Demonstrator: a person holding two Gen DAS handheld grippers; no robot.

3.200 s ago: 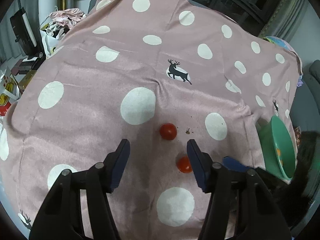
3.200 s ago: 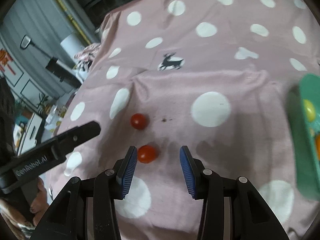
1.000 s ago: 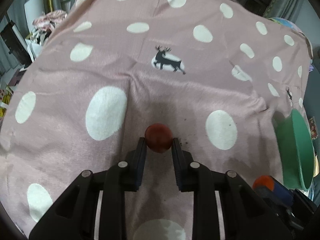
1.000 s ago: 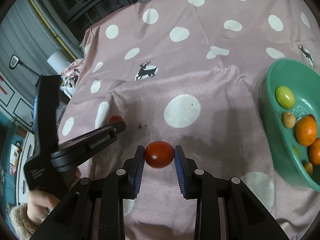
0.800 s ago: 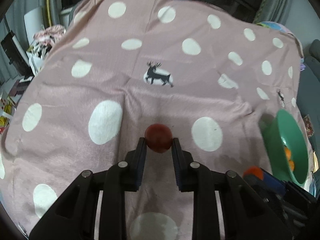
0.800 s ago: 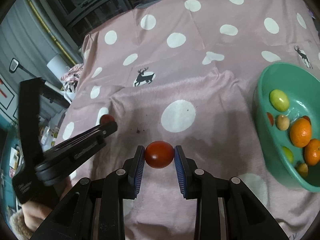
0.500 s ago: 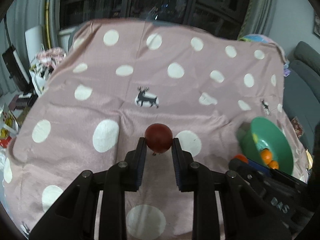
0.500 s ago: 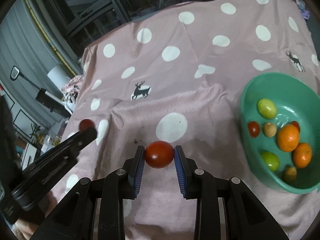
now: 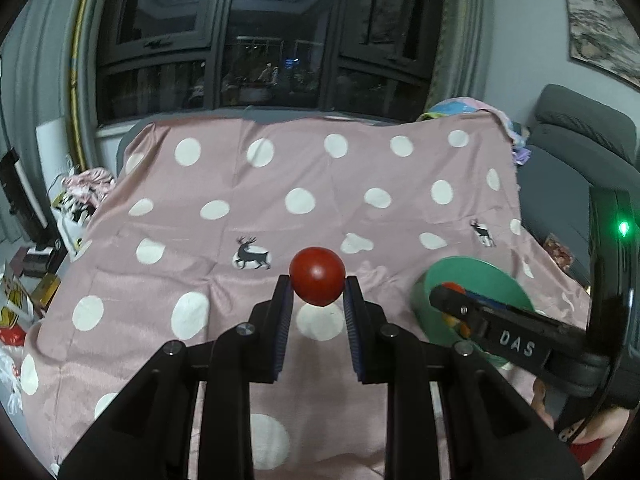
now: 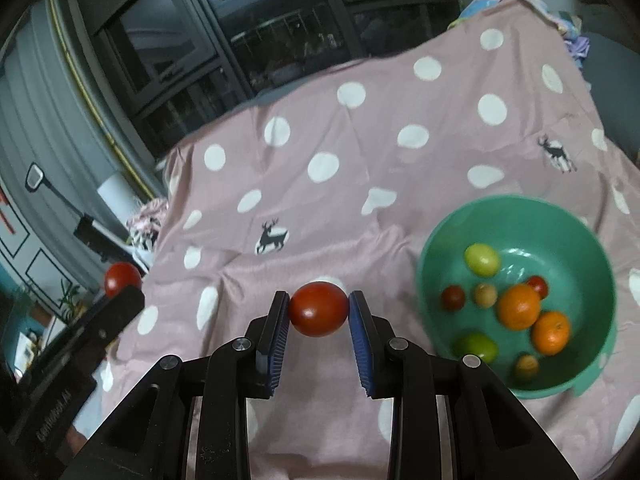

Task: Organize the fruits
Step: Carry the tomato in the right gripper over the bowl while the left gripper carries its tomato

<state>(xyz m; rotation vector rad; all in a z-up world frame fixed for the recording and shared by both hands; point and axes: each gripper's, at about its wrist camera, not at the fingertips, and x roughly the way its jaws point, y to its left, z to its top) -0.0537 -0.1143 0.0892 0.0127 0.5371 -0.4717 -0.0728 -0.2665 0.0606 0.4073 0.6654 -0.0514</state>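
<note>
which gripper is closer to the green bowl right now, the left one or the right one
Right. In the left wrist view the right gripper reaches over the green bowl with its tomato. The left gripper, holding another tomato, hangs above the cloth to the bowl's left.

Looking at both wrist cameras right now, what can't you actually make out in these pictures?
- Left wrist view: most of the green plastic bowl and its fruit sit behind the right gripper, whose jaws hide what they hold.
- Right wrist view: the small tan fruit near the bowl's front wall is too blurred to identify.
- Right wrist view: the left gripper shows only one side, and its round red tomato is partly hidden behind it.
</note>
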